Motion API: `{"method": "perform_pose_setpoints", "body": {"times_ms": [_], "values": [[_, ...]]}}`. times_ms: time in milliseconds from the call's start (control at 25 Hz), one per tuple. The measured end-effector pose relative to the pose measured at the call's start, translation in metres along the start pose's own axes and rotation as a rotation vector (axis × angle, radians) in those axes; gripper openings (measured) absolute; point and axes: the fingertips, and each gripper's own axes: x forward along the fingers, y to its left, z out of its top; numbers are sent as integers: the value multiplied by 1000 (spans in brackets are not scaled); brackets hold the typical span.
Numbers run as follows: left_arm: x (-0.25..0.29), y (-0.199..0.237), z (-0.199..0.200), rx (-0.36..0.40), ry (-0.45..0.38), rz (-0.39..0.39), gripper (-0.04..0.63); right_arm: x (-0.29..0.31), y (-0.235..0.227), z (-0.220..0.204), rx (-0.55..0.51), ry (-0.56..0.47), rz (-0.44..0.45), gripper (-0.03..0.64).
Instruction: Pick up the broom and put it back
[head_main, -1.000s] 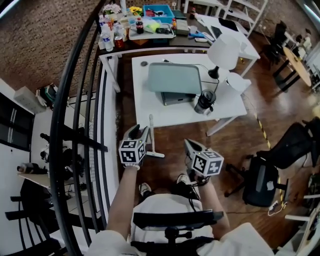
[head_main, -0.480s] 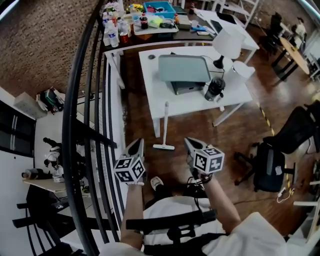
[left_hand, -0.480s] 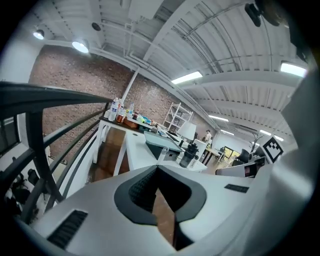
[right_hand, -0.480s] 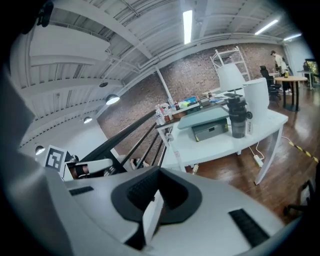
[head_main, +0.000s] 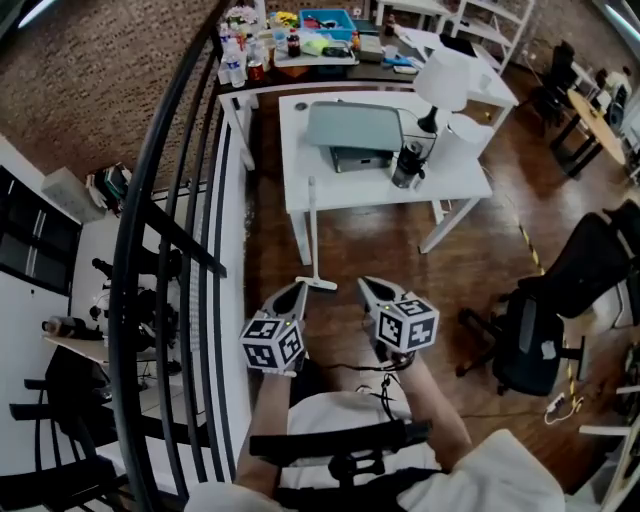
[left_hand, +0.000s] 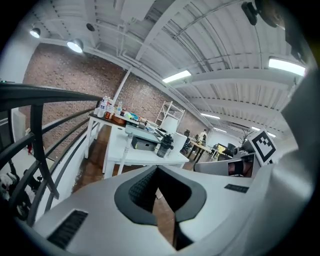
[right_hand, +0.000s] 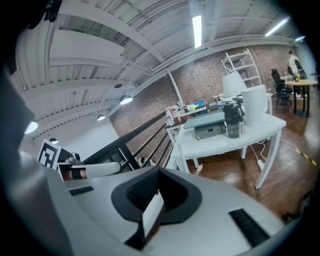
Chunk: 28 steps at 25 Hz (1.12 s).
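Note:
The white broom (head_main: 311, 232) stands upright against the front edge of the white table (head_main: 460, 180), with its head (head_main: 318, 285) on the wooden floor. My left gripper (head_main: 296, 291) (left_hand: 157, 169) is just short of the broom head, a little to its left, and is shut with nothing between its fingers. My right gripper (head_main: 367, 285) (right_hand: 159, 169) is level with it to the right, apart from the broom. Its jaws look closed and hold nothing.
A black stair railing (head_main: 170, 250) curves down the left side, close to my left arm. On the table are a grey laptop case (head_main: 355, 128), a dark tumbler (head_main: 407, 165) and a white lamp (head_main: 443, 80). A black office chair (head_main: 525, 345) stands at the right.
Both grippers have drawn back from the table. The left one was open beside the broom handle and is now shut and clear of it. The broom still leans on the table.

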Motion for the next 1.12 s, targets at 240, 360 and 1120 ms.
{"method": "perform_pose_setpoints", "body": {"times_ms": [240, 360, 1120], "values": [[-33, -97, -31, 103, 26, 60, 9, -94, -27, -40, 70, -19, 30, 14], [-50, -126, -42, 113, 28, 77, 9, -120, -33, -56, 98, -18, 49, 14], [-117, -87, -36, 115, 5, 61, 9, -137, 48, -53, 0, -107, 4, 12]]}}
